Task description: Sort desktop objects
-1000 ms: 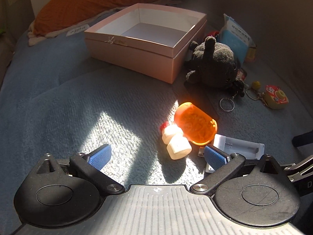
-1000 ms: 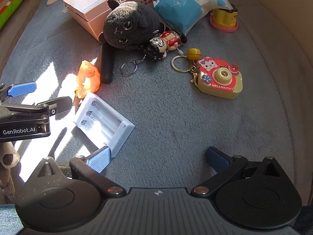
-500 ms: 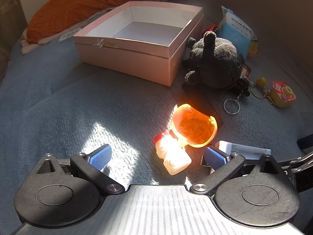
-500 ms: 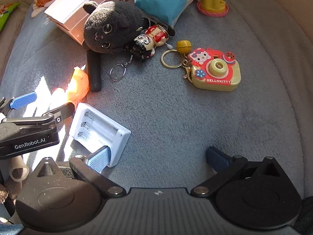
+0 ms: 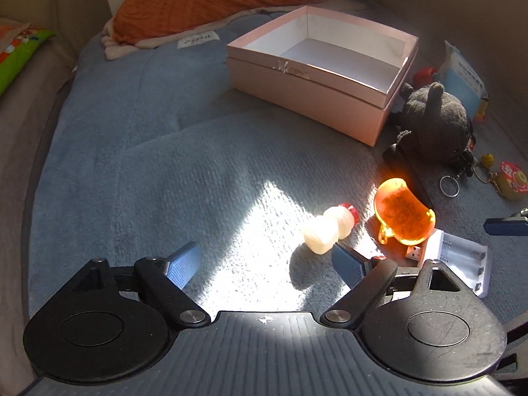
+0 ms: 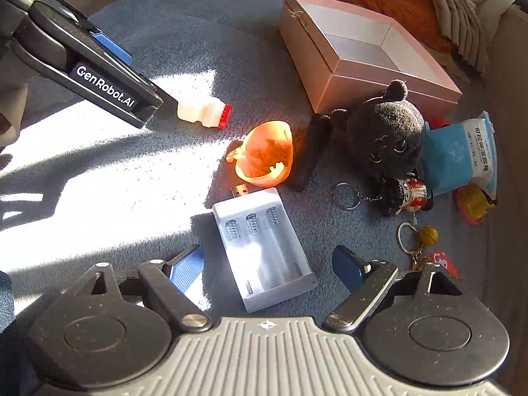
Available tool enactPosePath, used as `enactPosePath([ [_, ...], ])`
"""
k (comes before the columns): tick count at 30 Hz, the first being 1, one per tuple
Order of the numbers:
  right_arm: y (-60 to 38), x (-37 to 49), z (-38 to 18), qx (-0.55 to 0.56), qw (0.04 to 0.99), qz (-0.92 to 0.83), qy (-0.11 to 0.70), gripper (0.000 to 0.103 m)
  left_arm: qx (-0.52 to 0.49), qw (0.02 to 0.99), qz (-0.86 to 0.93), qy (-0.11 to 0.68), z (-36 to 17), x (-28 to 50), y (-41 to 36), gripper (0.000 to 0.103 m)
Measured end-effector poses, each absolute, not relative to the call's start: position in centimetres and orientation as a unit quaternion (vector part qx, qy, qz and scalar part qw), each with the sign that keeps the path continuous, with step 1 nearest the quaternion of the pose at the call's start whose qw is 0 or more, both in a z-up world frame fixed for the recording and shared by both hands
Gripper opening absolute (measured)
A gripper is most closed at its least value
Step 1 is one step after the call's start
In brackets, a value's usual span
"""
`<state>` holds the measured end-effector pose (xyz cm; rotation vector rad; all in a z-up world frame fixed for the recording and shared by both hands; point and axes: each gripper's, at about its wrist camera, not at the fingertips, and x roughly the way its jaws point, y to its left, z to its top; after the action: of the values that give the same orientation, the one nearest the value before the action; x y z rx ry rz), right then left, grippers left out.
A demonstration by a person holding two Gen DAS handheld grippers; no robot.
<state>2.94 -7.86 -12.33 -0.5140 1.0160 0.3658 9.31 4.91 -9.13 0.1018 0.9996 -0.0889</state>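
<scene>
A: Since both tools stand wide and hold nothing, which goes first?

B: I'd judge the right tool (image 6: 265,269). The white battery holder (image 6: 264,247) lies flat on the blue blanket (image 5: 148,151), its near end already between the right tool's spread fingers (image 6: 186,269).

A: And its long axis?

B: It runs away from that tool, angled a little toward the tool's left, so the fingers would close across the short width. A slight twist may be needed to square up.

A: The left tool (image 5: 265,267)?

B: Also wide open. The small milk bottle (image 5: 330,229) lies on its side just ahead of its right finger (image 5: 346,265), off to that side instead of centred, red cap pointing away. In the right wrist view the bottle's base looks close against that finger; I cannot tell whether they touch.

A: Where would things go?

B: Probably the open pink box (image 5: 313,99), toward the blanket's far edge, well apart from both. The orange cup (image 6: 264,156), beside the holder's far end, could get nudged.
</scene>
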Motion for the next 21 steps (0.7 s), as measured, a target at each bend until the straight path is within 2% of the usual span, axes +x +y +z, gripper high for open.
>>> enactPosePath([
  [1, -8.2, 3.3, -12.3, -0.252, 0.825, 0.165, 0.478, 0.076, 0.044, 0.870, -0.050, 0.489, -9.4, 9.5, 4.7, 0.076],
  [2, -8.7, 3.5, -12.0, -0.259, 0.827, 0.155, 0.474, 0.075, 0.042, 0.866, -0.055, 0.496, -9.7, 9.4, 4.5, 0.077],
  [5, -10.5, 4.1, -10.4, -0.268, 0.843, 0.118, 0.452, 0.076, 0.041, 0.858, -0.070, 0.506, -10.4, 9.7, 3.3, 0.078],
  [7, -11.9, 4.9, -8.2, -0.224, 0.860, 0.125, 0.441, 0.079, 0.037, 0.858, -0.077, 0.506, -10.5, 10.1, 2.9, 0.079],
  [10, -11.6, 8.0, -3.9, -0.135, 0.889, 0.149, 0.411, 0.081, 0.039, 0.864, -0.083, 0.495, -10.3, 10.5, 2.5, 0.085],
  [12, -10.6, 11.2, -2.2, -0.105, 0.899, 0.165, 0.393, 0.081, 0.044, 0.871, -0.080, 0.483, -9.9, 10.4, 2.8, 0.094],
  [13, -9.8, 13.7, -1.7, -0.081, 0.901, 0.175, 0.389, 0.081, 0.044, 0.875, -0.076, 0.476, -9.8, 10.2, 3.1, 0.096],
  [18, -5.8, 25.3, -3.4, 0.068, 0.880, 0.184, 0.433, 0.083, 0.019, 0.878, -0.072, 0.473, -9.4, 9.0, 5.7, 0.097],
  [21, -3.4, 29.4, -5.7, 0.106, 0.864, 0.169, 0.463, 0.083, 0.007, 0.878, -0.077, 0.473, -9.3, 8.3, 7.3, 0.098],
])
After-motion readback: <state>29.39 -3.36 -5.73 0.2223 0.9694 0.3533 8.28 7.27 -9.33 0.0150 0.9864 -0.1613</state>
